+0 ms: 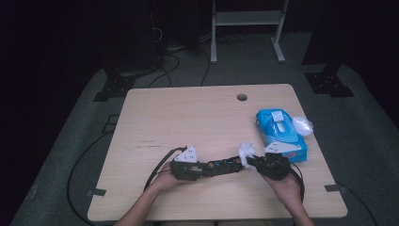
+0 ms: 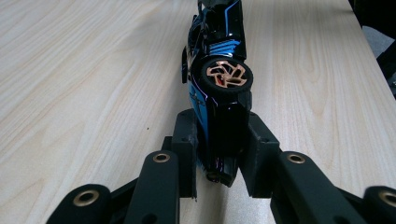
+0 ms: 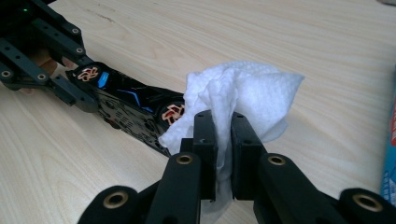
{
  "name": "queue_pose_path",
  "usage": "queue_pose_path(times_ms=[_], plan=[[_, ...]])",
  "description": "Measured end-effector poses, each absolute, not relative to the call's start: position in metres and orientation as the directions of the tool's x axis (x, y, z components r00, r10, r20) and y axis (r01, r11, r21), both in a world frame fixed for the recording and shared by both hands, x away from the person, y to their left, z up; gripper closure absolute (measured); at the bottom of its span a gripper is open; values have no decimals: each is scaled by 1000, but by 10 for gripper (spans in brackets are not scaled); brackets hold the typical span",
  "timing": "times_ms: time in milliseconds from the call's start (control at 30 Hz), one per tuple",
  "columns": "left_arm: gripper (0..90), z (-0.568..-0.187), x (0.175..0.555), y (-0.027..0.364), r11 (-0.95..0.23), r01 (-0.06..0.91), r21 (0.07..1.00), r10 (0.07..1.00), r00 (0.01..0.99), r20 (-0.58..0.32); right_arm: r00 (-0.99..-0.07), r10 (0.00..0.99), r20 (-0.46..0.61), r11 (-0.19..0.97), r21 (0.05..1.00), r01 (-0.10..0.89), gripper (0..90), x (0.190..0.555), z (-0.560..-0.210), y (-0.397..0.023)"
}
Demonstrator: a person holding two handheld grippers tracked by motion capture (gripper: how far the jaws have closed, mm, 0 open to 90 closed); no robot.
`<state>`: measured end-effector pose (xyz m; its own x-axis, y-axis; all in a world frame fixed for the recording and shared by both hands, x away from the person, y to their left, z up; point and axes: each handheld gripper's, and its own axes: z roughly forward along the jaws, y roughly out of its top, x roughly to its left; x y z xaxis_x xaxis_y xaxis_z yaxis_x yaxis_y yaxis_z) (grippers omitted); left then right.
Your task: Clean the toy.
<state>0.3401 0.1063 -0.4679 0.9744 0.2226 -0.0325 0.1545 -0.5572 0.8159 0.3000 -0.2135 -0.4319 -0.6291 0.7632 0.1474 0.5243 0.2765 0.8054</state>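
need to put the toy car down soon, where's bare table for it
Free: the wide far-left stretch of the light wooden table, from the round cable hole leftward, and the near edge strip. Crowded: the right side, by the blue tissue pack and white crumpled tissue.

Toy car (image 2: 217, 88) front cut off

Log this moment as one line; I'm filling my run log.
left gripper: shut on toy car | right gripper: shut on tissue, at car's end | tissue box: on table
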Motion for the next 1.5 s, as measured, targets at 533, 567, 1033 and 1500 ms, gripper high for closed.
queue_pose_path(times_ms=[533,567,1033,1500], plan=[[623,-454,341,97,-580,144,802,237,972,-3,-626,744,233,215,804,555,824,304,-441,-217],[621,-453,342,94,-584,140,800,235,972,2,-626,743,235,214,803,556,824,305,-442,-216],[651,-452,344,98,-602,126,788,219,976,11,-641,721,262,211,798,564,825,307,-445,-203],[648,-448,347,135,-622,161,767,237,972,-12,-683,674,281,227,801,554,825,314,-445,-168]])
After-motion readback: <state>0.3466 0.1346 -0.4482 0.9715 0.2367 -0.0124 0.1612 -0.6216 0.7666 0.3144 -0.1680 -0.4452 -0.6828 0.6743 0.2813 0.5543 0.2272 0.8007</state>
